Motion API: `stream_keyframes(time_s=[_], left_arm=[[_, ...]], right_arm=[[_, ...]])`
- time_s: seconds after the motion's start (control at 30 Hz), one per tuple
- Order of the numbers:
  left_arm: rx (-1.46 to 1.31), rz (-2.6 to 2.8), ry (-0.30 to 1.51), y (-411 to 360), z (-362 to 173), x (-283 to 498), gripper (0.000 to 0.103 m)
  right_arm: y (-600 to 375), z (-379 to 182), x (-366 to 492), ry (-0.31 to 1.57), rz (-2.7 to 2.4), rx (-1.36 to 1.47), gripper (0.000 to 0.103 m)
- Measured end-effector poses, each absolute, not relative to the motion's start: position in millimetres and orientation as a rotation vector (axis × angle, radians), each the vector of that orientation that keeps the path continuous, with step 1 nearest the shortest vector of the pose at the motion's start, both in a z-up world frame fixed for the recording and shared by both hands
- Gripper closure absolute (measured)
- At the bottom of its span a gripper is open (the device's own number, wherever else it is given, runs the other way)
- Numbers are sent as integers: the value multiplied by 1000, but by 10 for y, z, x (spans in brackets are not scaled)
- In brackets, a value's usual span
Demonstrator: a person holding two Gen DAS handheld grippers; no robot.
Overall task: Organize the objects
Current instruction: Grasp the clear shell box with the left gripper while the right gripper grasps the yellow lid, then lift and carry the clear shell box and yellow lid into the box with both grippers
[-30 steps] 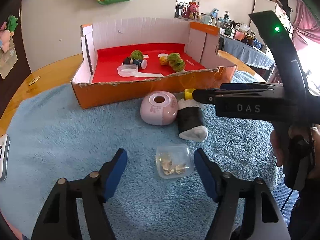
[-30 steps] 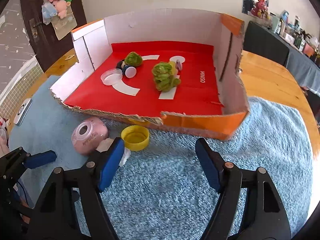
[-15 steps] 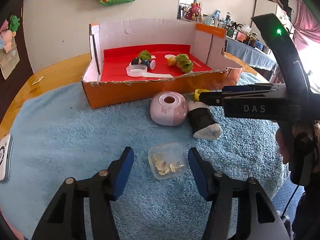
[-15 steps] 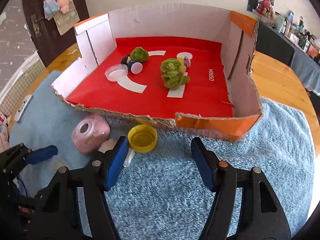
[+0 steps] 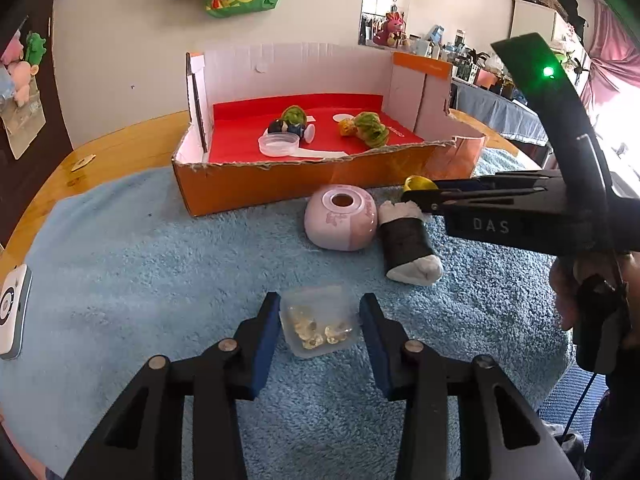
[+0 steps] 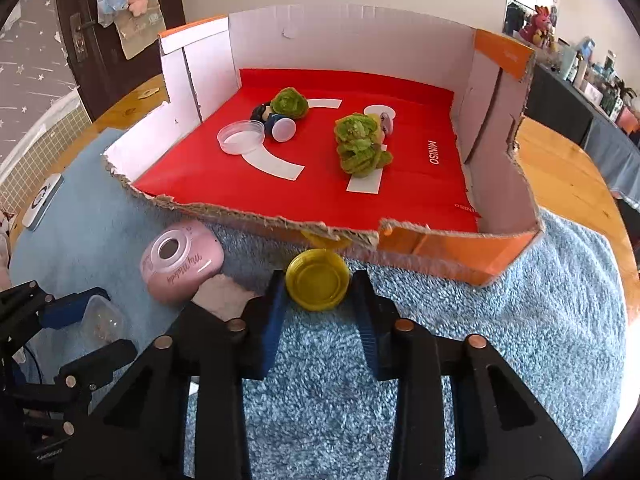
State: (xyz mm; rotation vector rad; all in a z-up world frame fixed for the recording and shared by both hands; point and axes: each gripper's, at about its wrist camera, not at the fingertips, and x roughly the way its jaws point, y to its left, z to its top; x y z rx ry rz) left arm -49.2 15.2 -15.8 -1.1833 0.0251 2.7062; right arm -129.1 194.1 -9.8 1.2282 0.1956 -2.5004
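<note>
A small clear tub (image 5: 318, 322) with yellowish bits lies on the blue mat between the blue pads of my left gripper (image 5: 319, 320). The jaws are closing, both pads touching its sides. In the right wrist view, my right gripper (image 6: 318, 292) is closing on a yellow lid (image 6: 318, 280), its pads against the rim, just in front of the orange cardboard box (image 6: 440, 240). A pink round pot (image 5: 340, 222) and a black-and-white roll (image 5: 408, 244) lie between the two grippers. The box's red floor holds green leafy toys (image 6: 360, 146), a clear lid (image 6: 240, 136) and a small blue figure (image 6: 276, 122).
The blue fleece mat (image 5: 140, 264) covers a round wooden table (image 6: 568, 176). A white device (image 5: 10, 312) sits at the mat's left edge. The box's front wall (image 5: 280, 184) is low and torn; its back and side walls stand tall. A person's hand (image 5: 568, 292) grips the right tool.
Both grippers have narrowed from wide open. The left pads have come onto the clear tub; the right gripper moved up to the yellow lid and its pads now touch it.
</note>
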Motion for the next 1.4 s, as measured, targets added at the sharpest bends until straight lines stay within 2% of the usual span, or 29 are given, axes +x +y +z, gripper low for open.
stream_keyframes(time_s=[0.7, 1.4], left_arm=[[-1147, 2730, -20, 78, -82, -578, 61], [-1069, 2766, -49, 23, 154, -878, 61]], right_arm=[[2096, 87, -830, 69, -2517, 1112, 74], [2094, 194, -855, 31, -2492, 1088, 74]])
